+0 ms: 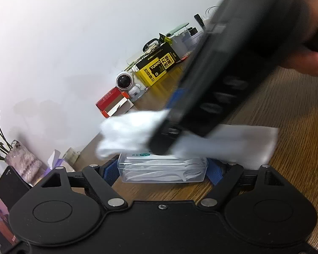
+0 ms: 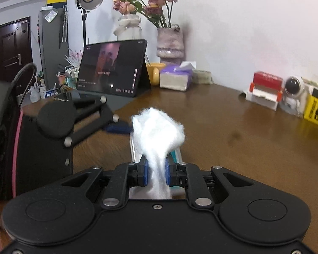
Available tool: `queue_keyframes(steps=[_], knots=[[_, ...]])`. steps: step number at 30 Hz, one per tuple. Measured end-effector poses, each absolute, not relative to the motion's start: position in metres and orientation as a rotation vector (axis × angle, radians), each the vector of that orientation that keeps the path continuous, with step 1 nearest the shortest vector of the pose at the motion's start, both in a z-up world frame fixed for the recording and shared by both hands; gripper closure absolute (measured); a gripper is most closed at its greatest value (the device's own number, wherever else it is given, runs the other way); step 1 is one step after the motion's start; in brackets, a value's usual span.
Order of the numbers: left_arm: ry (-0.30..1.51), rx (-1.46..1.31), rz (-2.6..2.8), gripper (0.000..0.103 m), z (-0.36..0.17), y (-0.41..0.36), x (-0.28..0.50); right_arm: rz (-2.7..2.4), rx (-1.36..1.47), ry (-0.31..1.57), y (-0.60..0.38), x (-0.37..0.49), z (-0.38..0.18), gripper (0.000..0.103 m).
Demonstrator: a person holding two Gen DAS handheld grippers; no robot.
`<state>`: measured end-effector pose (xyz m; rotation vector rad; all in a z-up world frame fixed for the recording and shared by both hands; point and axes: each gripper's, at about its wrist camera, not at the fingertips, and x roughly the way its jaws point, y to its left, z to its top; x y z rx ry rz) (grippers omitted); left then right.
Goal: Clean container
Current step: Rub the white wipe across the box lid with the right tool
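two grippers at work: my left gripper (image 1: pixel 162 172) clamps a clear plastic box (image 1: pixel 163 169) on the wooden table (image 1: pixel 296 148); my right gripper (image 2: pixel 155 173) pinches white tissue (image 2: pixel 156 131) over it.

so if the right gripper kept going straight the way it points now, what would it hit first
Probably the clear plastic box right below the tissue wad pinched in the right gripper. The box is held between the left gripper fingers. Beyond it, only bare table shows, though depth is hard to judge.
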<state>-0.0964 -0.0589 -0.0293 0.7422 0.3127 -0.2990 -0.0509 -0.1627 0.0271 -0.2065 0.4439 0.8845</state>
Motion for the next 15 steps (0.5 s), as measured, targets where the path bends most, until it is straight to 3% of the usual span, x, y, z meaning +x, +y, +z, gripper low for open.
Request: queue_keyframes(steps=[15], knots=[[0.32,0.734,-0.303,0.022,-0.012,-0.011,-0.044,0.88,-0.192,0.463,-0.172,-0.051,0.02,0.087]])
